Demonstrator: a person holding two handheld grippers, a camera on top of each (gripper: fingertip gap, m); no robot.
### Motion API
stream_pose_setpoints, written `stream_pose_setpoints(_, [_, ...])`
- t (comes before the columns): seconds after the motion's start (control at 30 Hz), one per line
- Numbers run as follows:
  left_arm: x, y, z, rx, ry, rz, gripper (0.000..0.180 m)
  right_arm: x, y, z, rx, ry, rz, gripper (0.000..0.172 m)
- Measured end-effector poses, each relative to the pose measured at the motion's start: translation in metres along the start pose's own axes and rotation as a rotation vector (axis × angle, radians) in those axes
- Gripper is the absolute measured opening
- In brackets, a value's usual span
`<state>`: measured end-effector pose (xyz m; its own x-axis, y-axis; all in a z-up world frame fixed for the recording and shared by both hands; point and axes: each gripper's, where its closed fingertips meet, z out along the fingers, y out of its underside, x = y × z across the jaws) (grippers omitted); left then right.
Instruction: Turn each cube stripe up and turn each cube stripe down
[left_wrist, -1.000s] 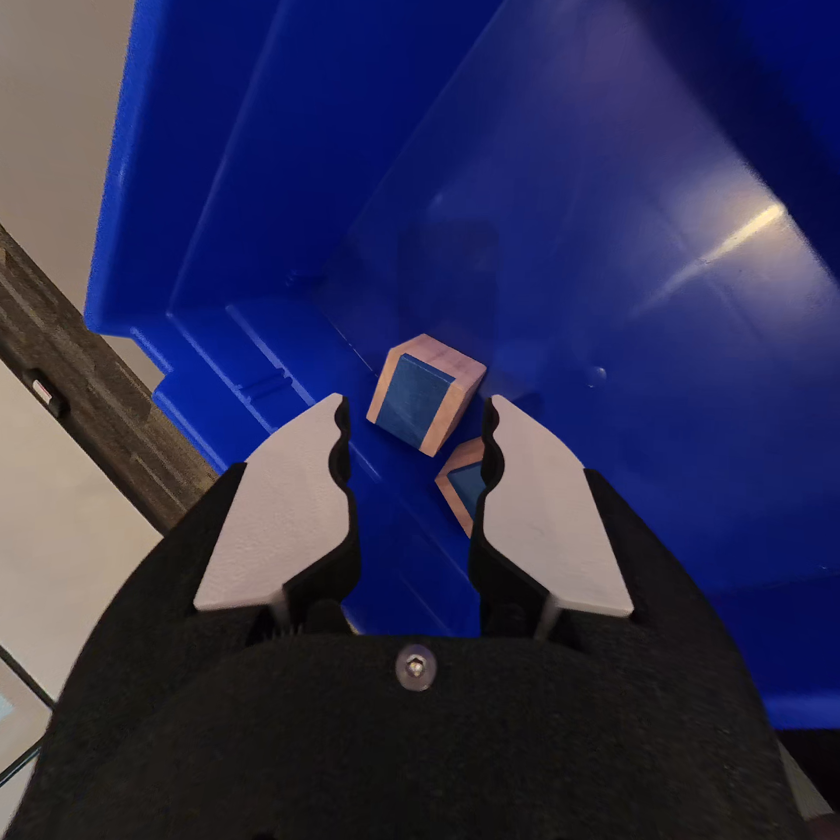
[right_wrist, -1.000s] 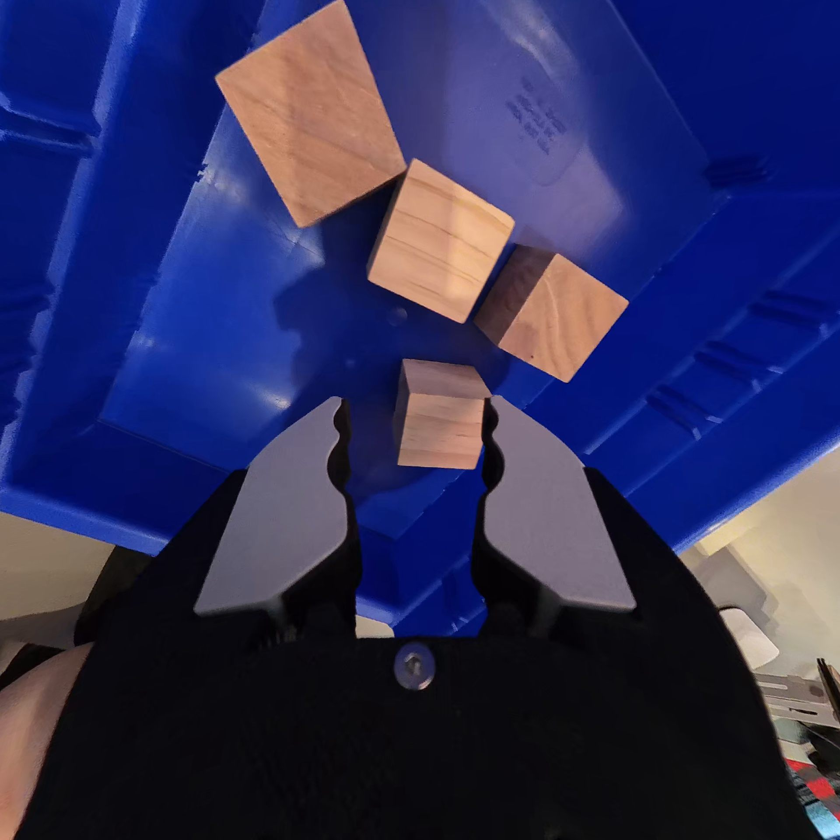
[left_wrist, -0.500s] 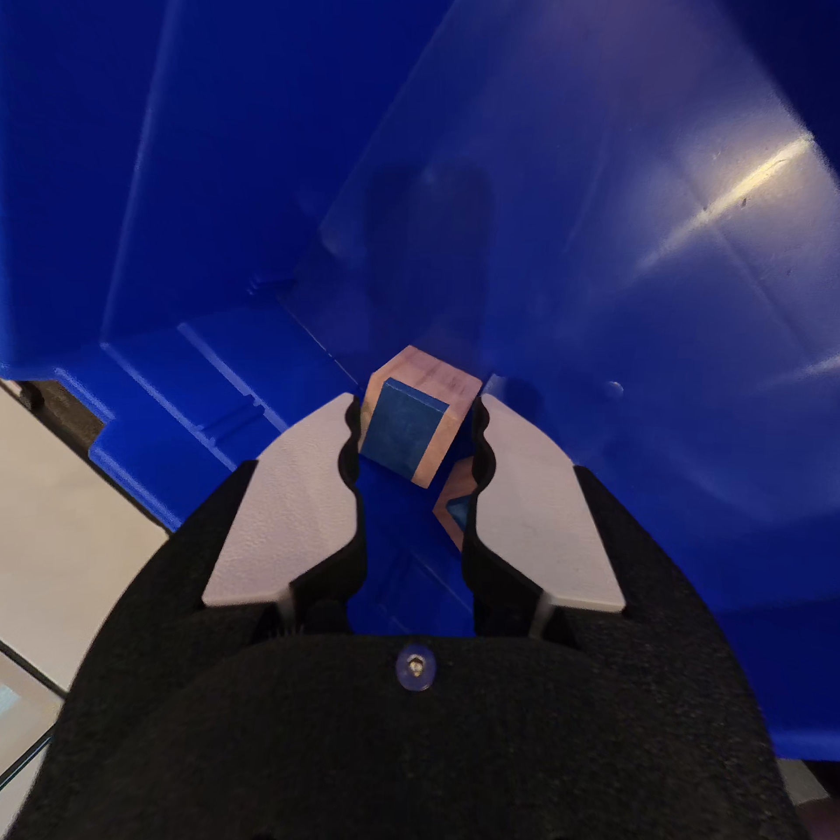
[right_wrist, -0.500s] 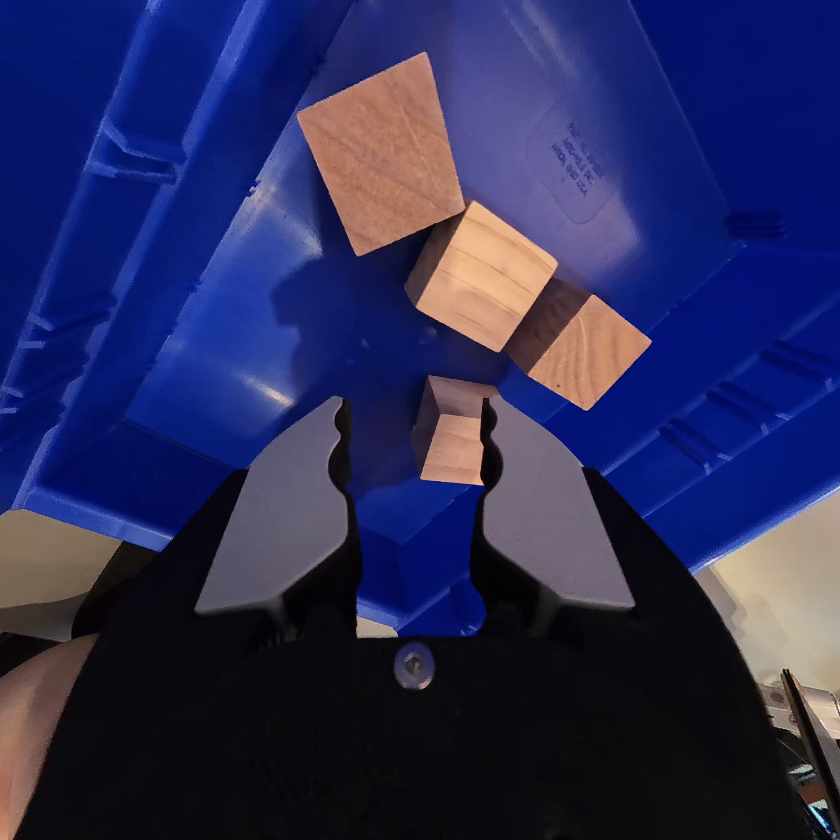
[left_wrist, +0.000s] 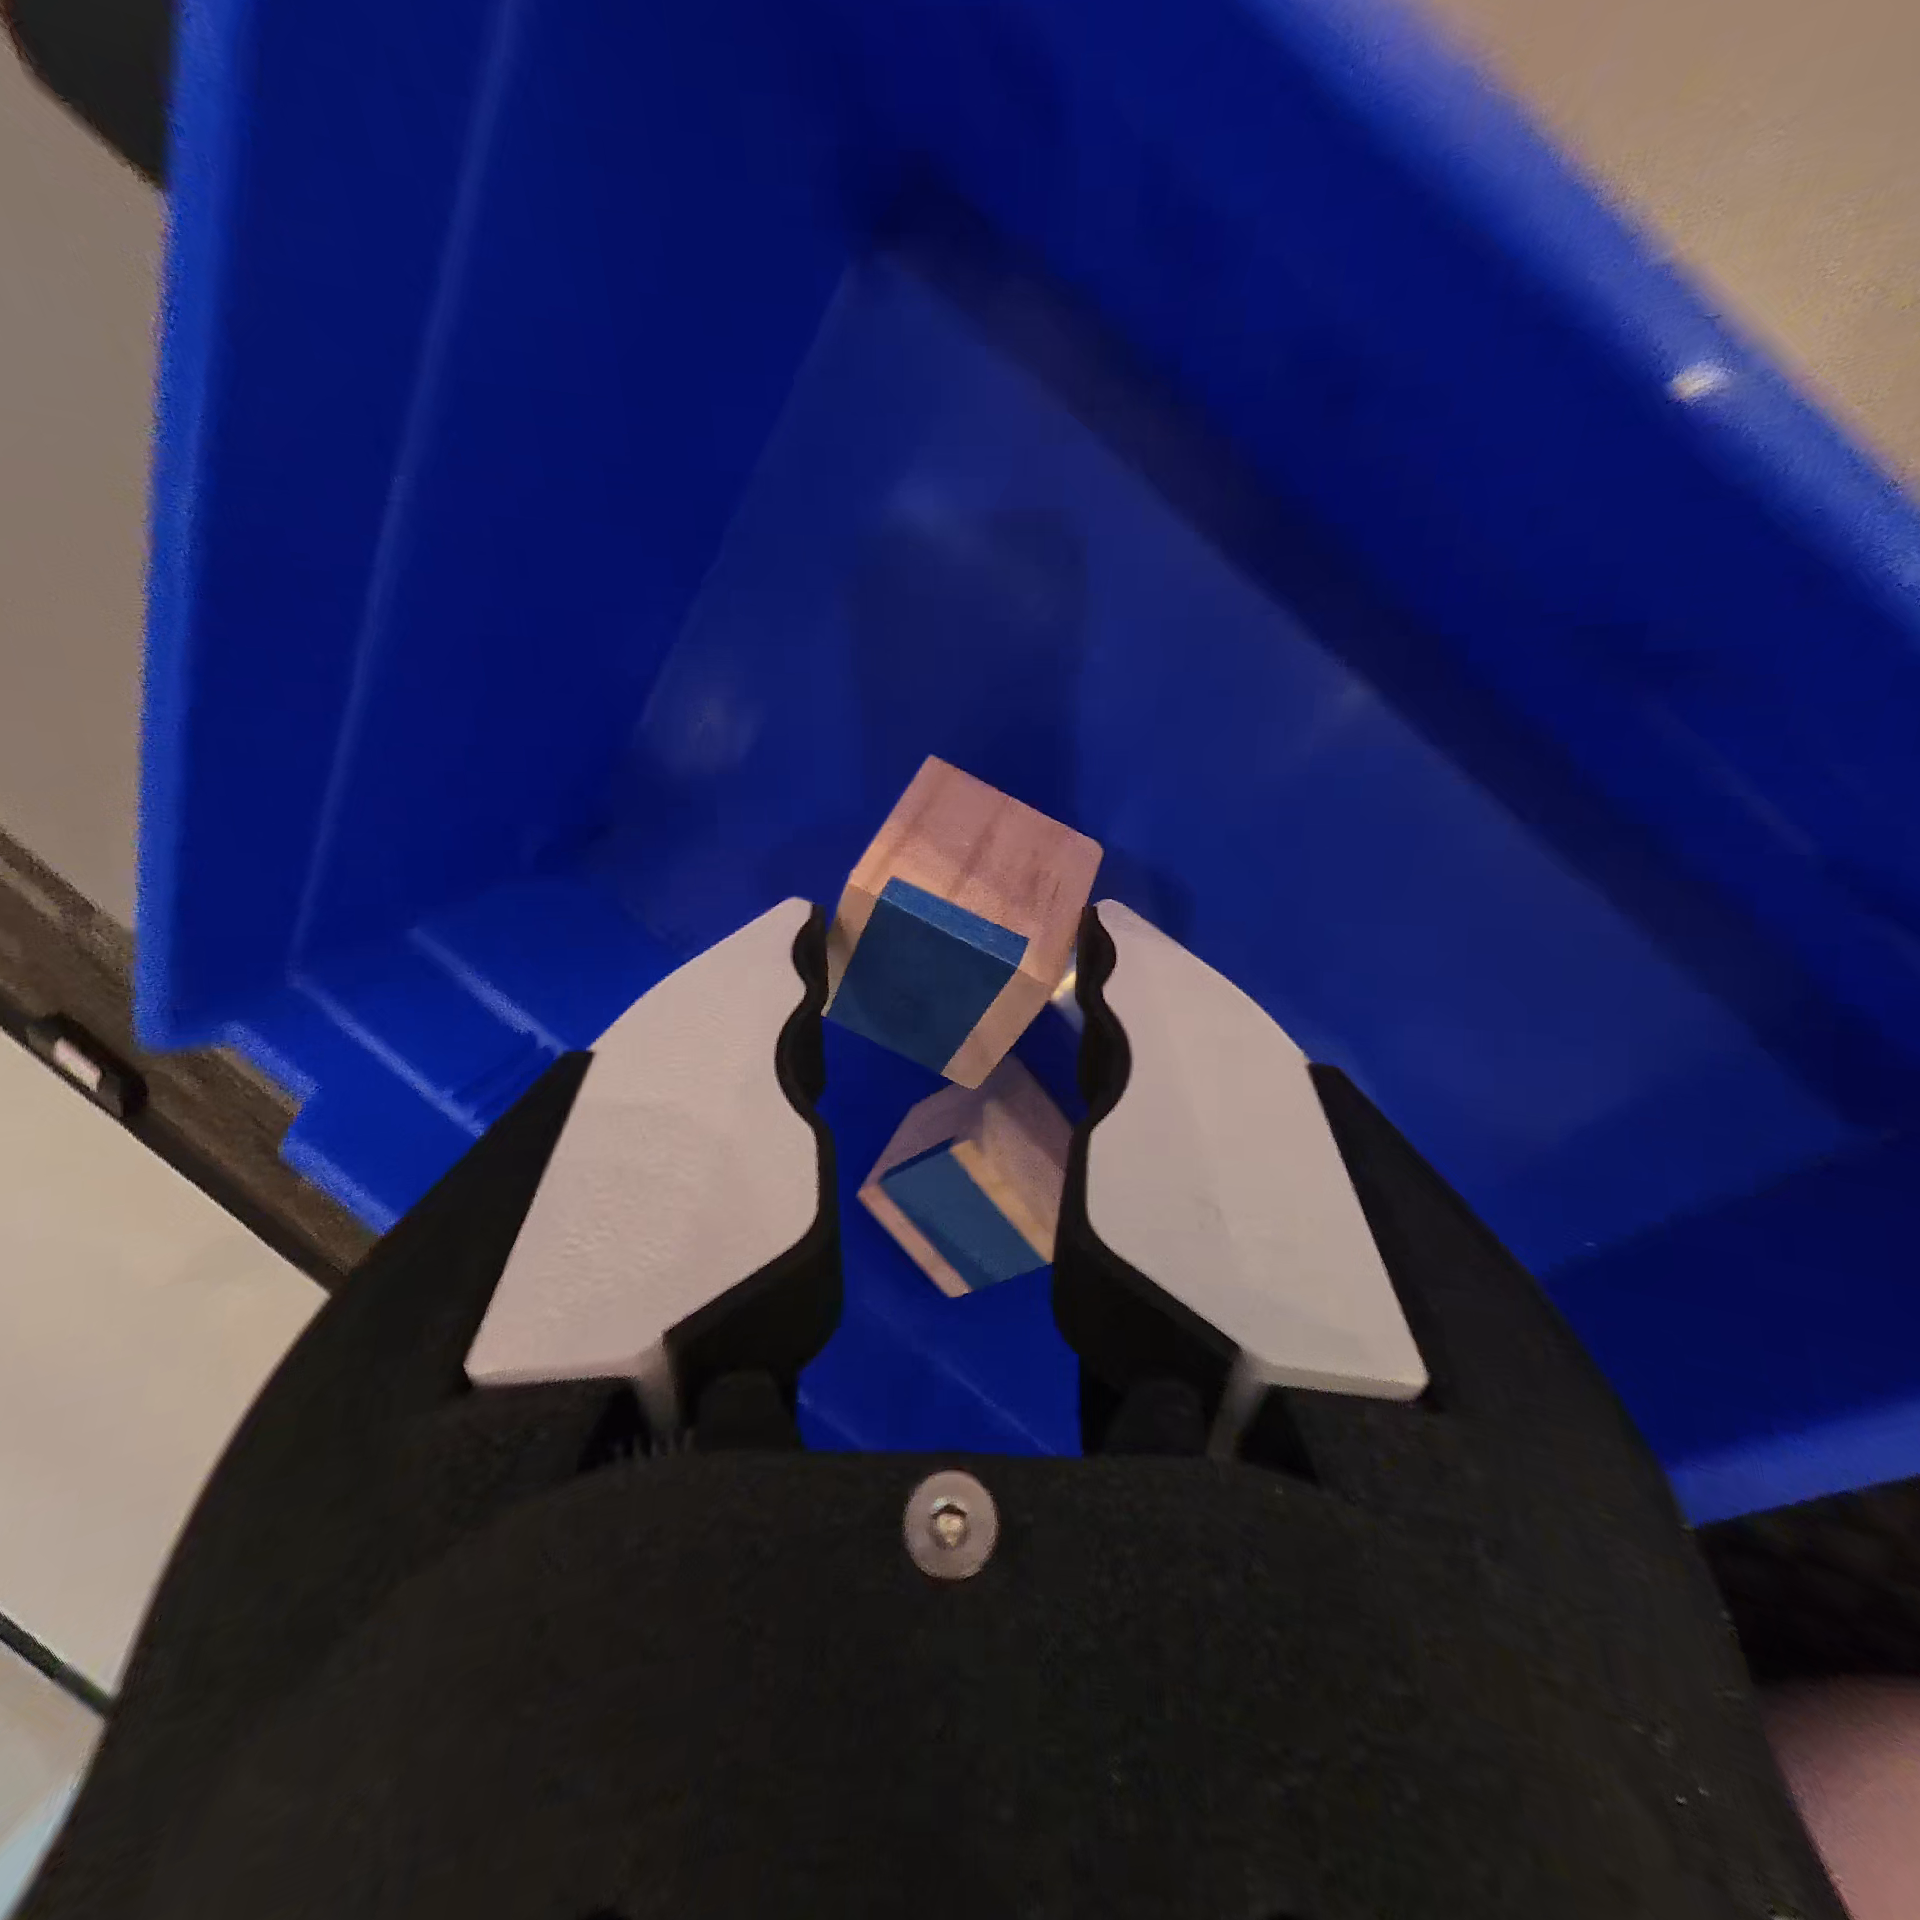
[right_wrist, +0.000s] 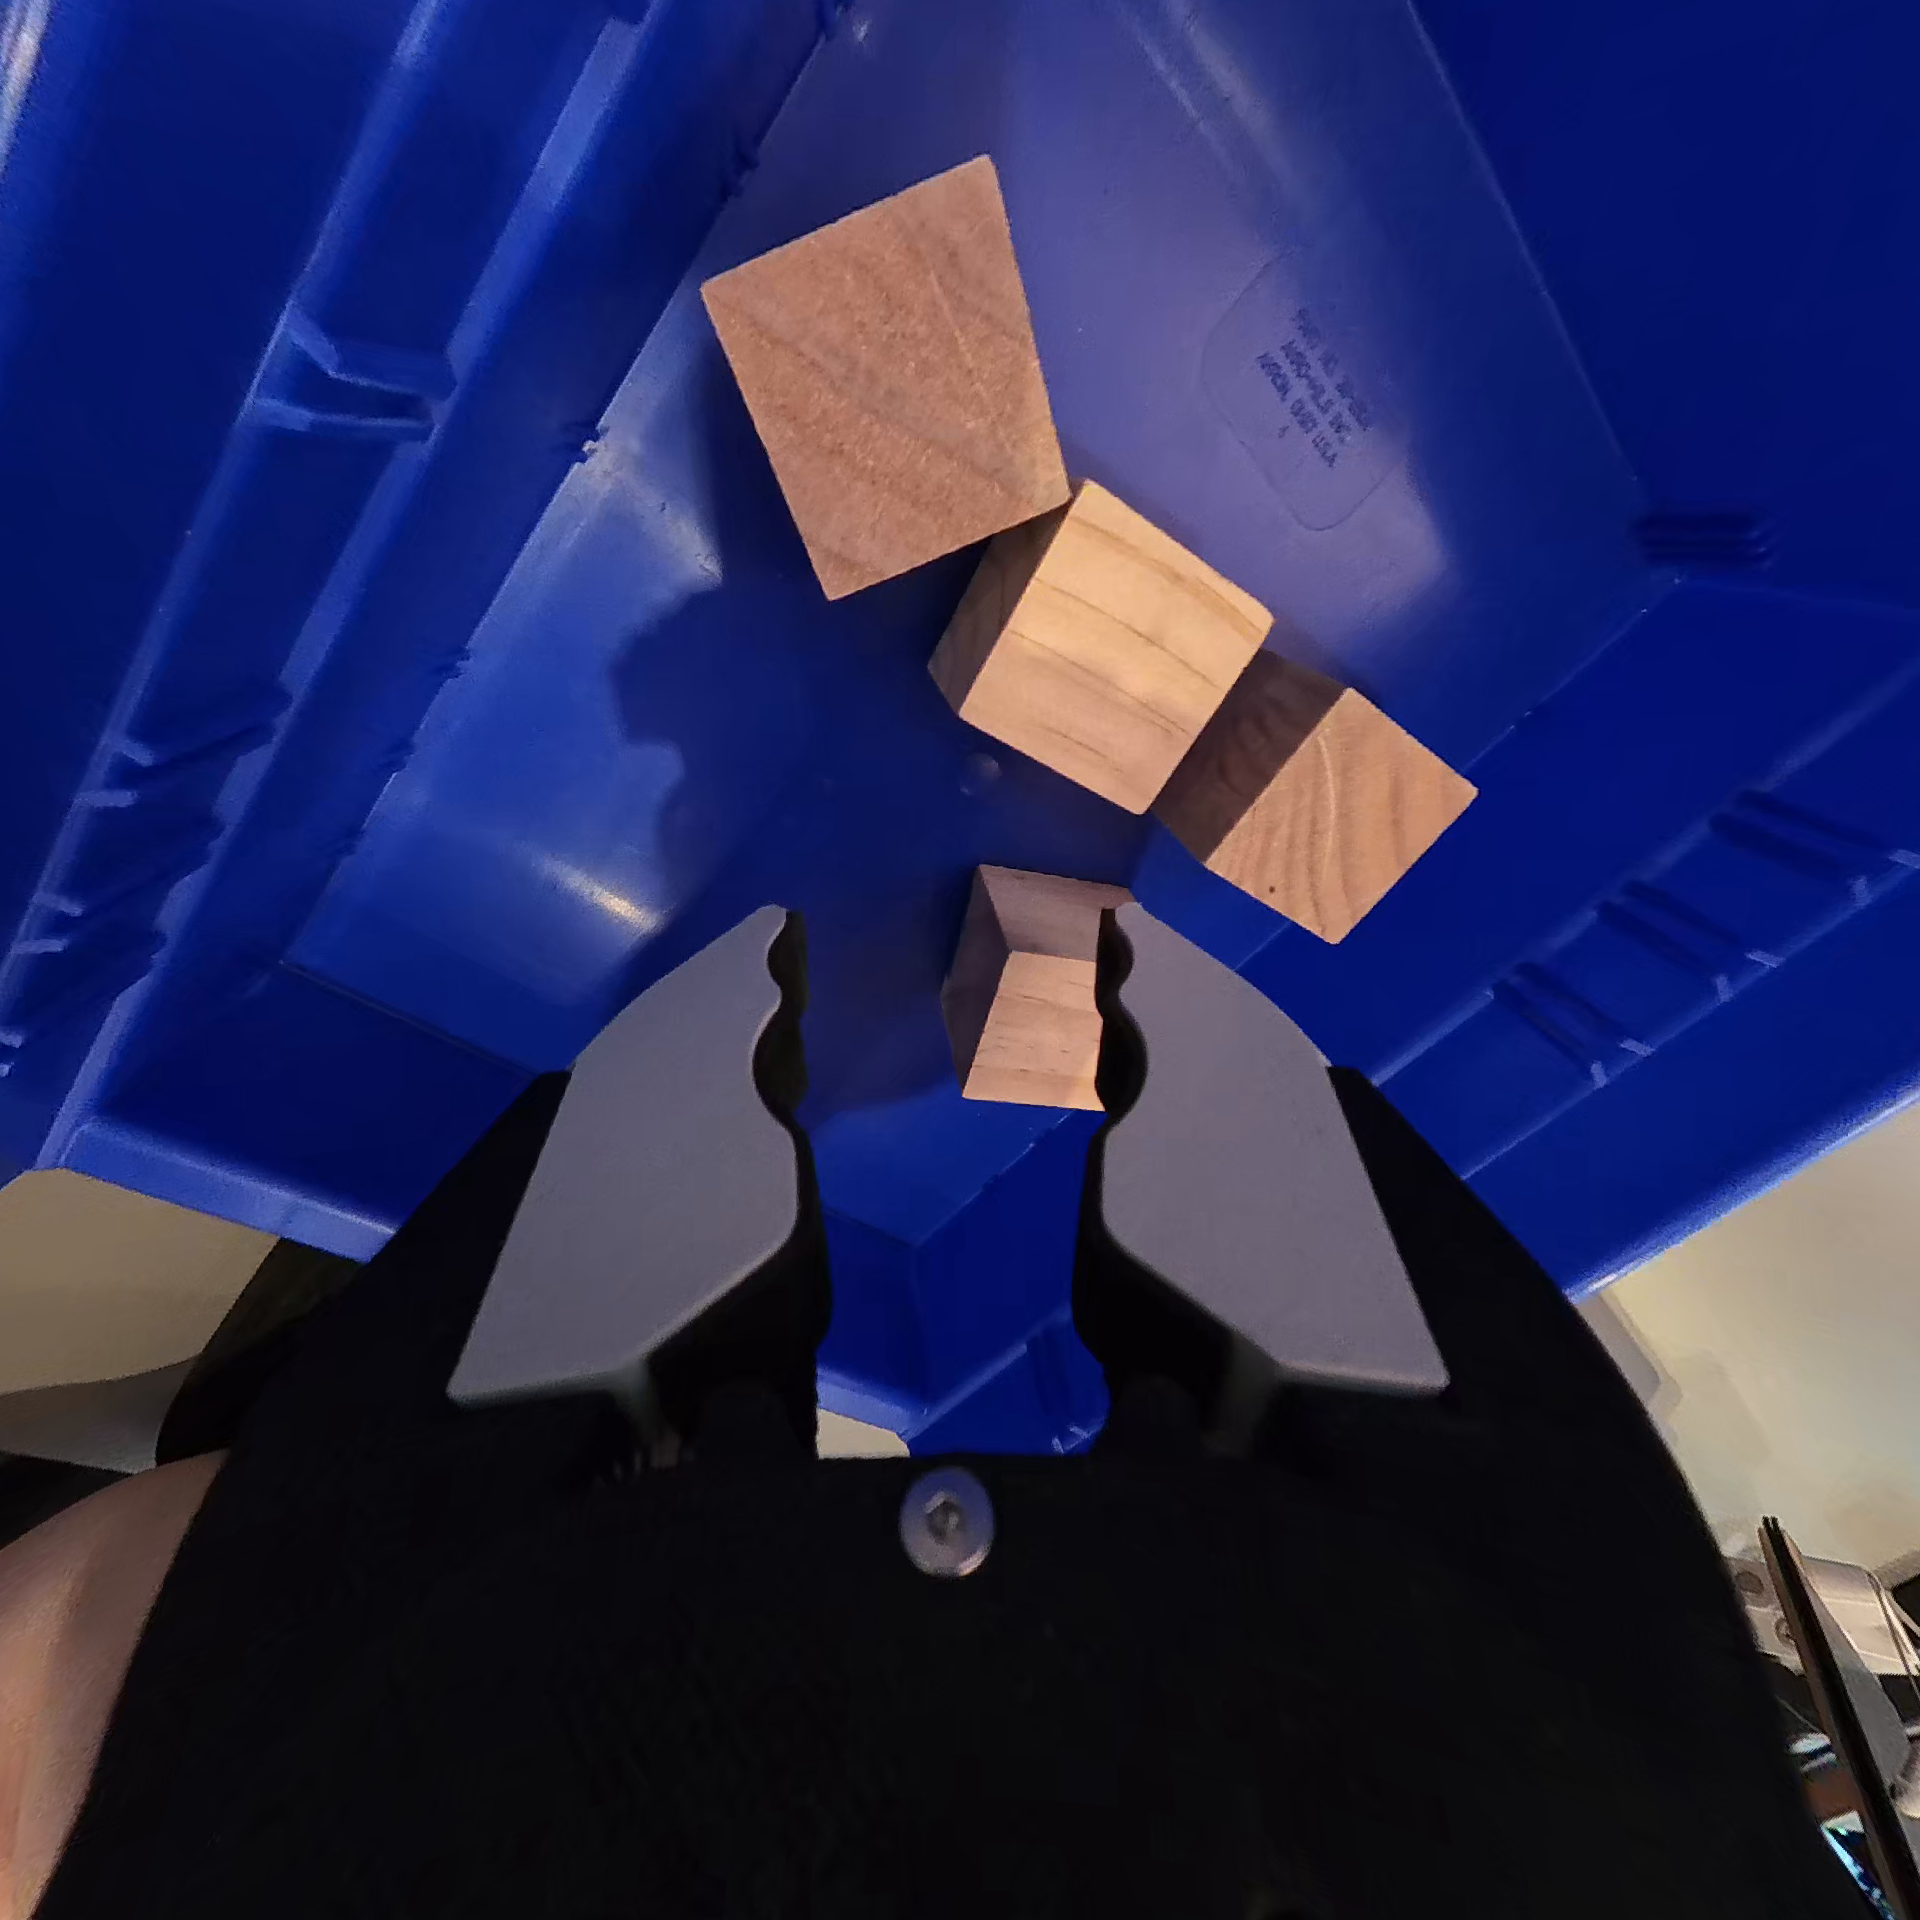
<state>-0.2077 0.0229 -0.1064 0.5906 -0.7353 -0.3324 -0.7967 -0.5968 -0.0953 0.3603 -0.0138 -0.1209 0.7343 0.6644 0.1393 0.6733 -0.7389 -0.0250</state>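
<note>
Both tongs work inside blue plastic bins, each with its own cluster of cubes. Left gripper has its black-lined fingers closed on a small pale wooden cube with a blue stripe, the pads pressing its two opposite plain sides so the striped face looks back toward the camera; the cube appears raised off the floor of the left blue bin, which would leave room to roll the wrist and send the stripe up or down. Directly beneath it lies a second striped wooden cube, resting on the bin floor between the finger bases, untouched. Right gripper stands with its jaws wide: a plain-faced wooden cube sits against the right-hand pad, while a clear gap of blue floor separates it from the left-hand pad, so nothing is gripped yet. Beyond it, on the floor of the right blue bin, three more wooden cubes lie corner to corner in a diagonal chain with no stripe showing, probably already stripe down.
</note>
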Motion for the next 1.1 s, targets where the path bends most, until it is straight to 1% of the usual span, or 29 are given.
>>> stream_pose_setpoints(0.13, [0.021, -0.019, 0.008, -0.003, 0.042, 0.084, 0.046, -0.002, 0.0, 0.002, -0.013, -0.004, -0.009, 0.056])
stream_pose_setpoints(0.23, [0.03, -0.023, 0.013, -0.012, 0.066, 0.099, 0.047, -0.003, -0.001, 0.003, -0.015, -0.008, -0.014, 0.055])
stream_pose_setpoints(0.3, [0.03, -0.027, 0.014, 0.013, 0.076, 0.093, 0.046, -0.002, -0.001, 0.003, -0.015, -0.008, -0.015, 0.055])
stream_pose_setpoints(0.33, [0.03, -0.029, 0.014, 0.039, 0.084, 0.091, 0.048, -0.003, -0.001, 0.003, -0.016, -0.01, -0.014, 0.055])
stream_pose_setpoints(0.4, [0.03, -0.031, 0.013, 0.084, 0.11, 0.096, 0.056, -0.003, -0.001, 0.003, -0.017, -0.01, -0.017, 0.055])
stream_pose_setpoints(0.5, [0.028, -0.025, 0.015, 0.121, 0.15, 0.094, 0.062, -0.004, -0.002, 0.004, -0.019, -0.013, -0.022, 0.055])
stream_pose_setpoints(0.6, [0.028, -0.022, 0.021, 0.14, 0.188, 0.089, 0.061, -0.006, -0.003, 0.005, -0.026, -0.014, -0.029, 0.055])
stream_pose_setpoints(0.7, [0.03, -0.02, 0.028, 0.138, 0.202, 0.106, 0.049, -0.008, -0.003, 0.006, -0.033, -0.018, -0.036, 0.055])
stream_pose_setpoints(0.8, [0.028, -0.019, 0.023, 0.142, 0.193, 0.111, 0.048, -0.008, -0.003, 0.007, -0.037, -0.019, -0.038, 0.054])
stream_pose_setpoints(0.87, [0.017, -0.027, 0.006, 0.217, 0.149, 0.068, 0.048, -0.008, -0.004, 0.006, -0.033, -0.02, -0.035, 0.053])
stream_pose_setpoints(0.93, [0.008, -0.04, -0.024, 0.357, 0.136, 0.014, 0.047, -0.007, -0.005, 0.003, -0.023, -0.013, -0.028, 0.052])
stream_pose_setpoints(1.0, [-0.002, -0.062, -0.063, 0.566, 0.085, -0.024, 0.047, -0.001, -0.008, -0.004, 0.002, 0.032, -0.011, 0.052])
stream_pose_setpoints(1.1, [0.008, -0.092, -0.124, 0.851, 0.153, -0.047, 0.047, 0.013, -0.02, -0.036, 0.094, 0.19, 0.04, 0.052])
